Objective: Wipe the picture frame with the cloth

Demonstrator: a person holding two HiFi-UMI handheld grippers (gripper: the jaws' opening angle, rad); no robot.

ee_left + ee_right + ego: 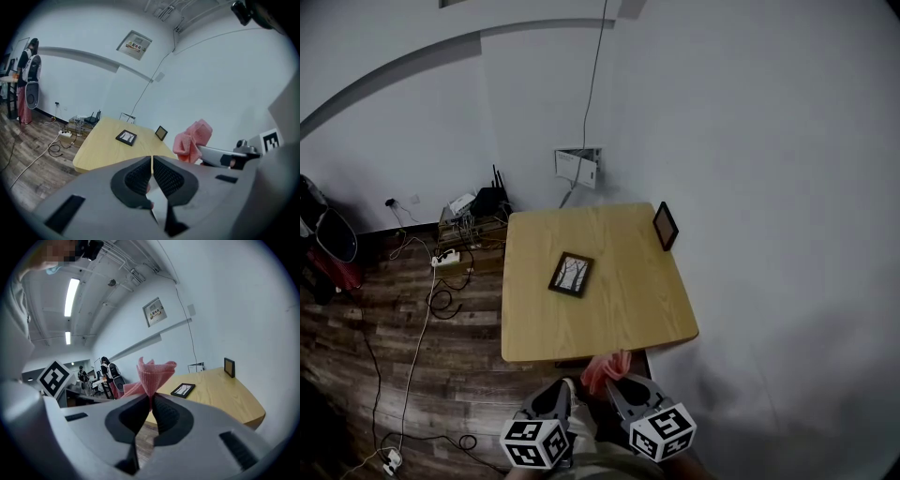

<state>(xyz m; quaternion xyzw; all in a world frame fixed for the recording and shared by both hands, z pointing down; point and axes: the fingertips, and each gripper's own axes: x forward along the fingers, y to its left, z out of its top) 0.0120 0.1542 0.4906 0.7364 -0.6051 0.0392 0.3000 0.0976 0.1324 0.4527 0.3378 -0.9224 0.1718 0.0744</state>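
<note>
To the left of the surface, loose cables (422, 309) trail over the dark wooden floor (356, 375). The light wooden square surface (619, 319) stands against the white wall (769, 141). A little left of its middle lies the black-framed rectangular picture frame (571, 275), flat and face up. Its pale print looks like bare branches, though it is too small for me to be sure. Near the far right edge of the surface a 2nd, smaller dark frame (666, 226) stands upright by the wall, well apart from the 1st.

My 2 hand-held grippers sit side by side just off the near edge of the surface. My left hand-held gripper (152, 161) has its jaws pressed together with nothing between them. My right hand-held gripper (151, 401) is clamped on the pink waffle-textured cloth (152, 371), which bunches up above the jaws. The cloth is clear of the picture frame, with bare wood between them.
</note>
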